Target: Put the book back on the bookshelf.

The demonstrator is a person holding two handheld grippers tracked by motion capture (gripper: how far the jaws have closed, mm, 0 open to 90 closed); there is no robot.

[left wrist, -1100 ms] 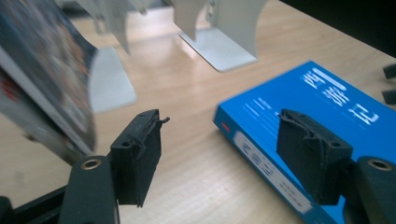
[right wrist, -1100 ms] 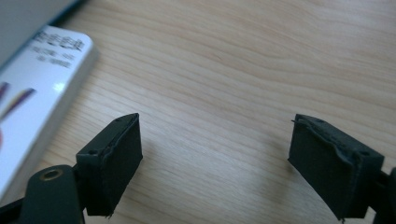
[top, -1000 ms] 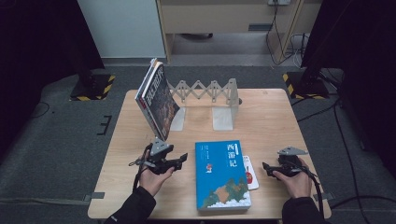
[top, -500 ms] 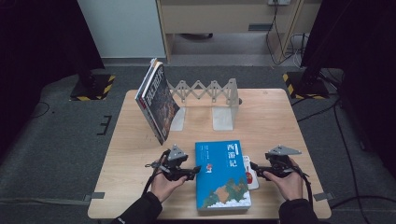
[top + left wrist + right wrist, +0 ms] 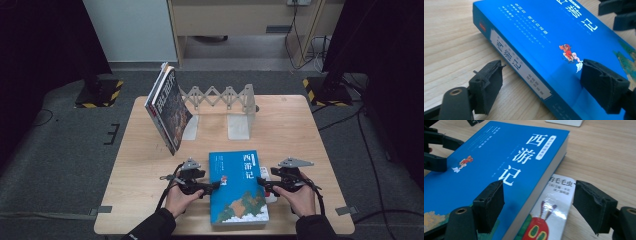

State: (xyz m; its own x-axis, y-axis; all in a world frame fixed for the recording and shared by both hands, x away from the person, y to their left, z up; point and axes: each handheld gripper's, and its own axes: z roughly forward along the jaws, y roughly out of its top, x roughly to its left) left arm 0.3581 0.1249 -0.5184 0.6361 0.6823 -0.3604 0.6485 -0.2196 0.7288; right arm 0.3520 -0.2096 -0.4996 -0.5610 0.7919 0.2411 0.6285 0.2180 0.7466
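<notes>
Although one dark-covered book (image 5: 169, 109) already stands tilted against the left plate of the pale metal accordion bookend rack (image 5: 220, 97), the thick blue paperback with white characters on its cover (image 5: 237, 186) lies flat on the pale wooden table (image 5: 150, 165), on the person's side of that rack and well apart from it. Under the blue paperback's right edge a thin white picture book with a red caterpillar on it (image 5: 550, 205) sticks out.

Both tools flank the blue paperback. The left gripper (image 5: 541, 87) has just been opening; its jaws stand wide, one over the table beside the spine and one above the cover, and the pads do not press on it. The right gripper (image 5: 537, 205) has just been closing, yet a clear gap remains: one jaw hovers over the cover, the other over the picture book, with the page edge between them.

By my reading, the shelving is partly done: one book is at the rack, and this one has yet to be gripped, lifted, stood upright and set in beside it. The picture book would follow.
</notes>
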